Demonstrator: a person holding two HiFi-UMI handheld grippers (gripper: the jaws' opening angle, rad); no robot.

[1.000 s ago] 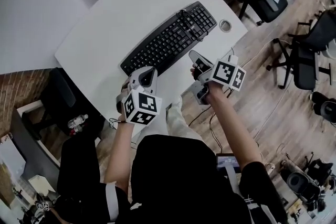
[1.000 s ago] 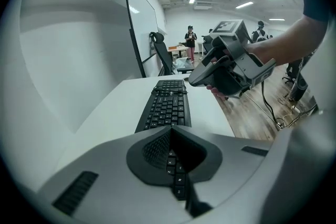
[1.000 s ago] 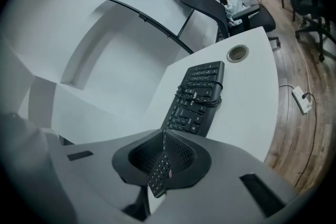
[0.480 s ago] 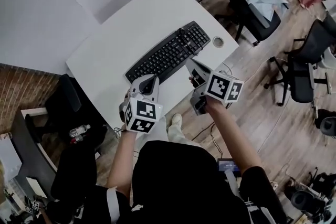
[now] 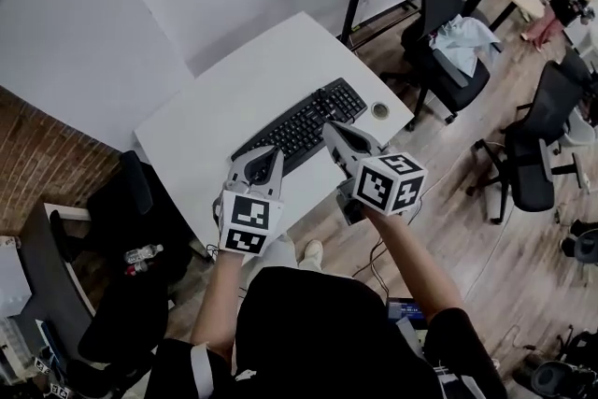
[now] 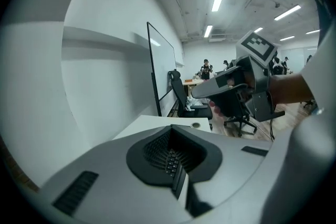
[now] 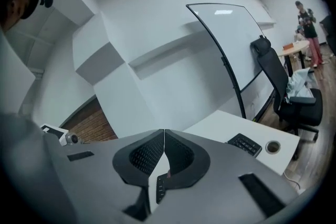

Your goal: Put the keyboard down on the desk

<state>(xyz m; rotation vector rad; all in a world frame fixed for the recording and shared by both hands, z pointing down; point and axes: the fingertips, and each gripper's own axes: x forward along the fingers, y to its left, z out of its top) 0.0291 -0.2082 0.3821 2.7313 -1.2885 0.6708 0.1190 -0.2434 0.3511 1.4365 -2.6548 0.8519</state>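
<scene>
Left tongs (image 5: 268,154) clenched, empty. Right tongs (image 5: 334,132) clenched, empty. Black rectangular plastic keyboard (image 5: 299,124) flat on white surface (image 5: 234,93), below and ahead of both tongs, apart from them.

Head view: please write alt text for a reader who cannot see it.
A black keyboard lies flat on a white desk, seen from above. The person holds the left gripper and right gripper near the desk's front edge, both shut and empty. Office chairs stand at right.
</scene>
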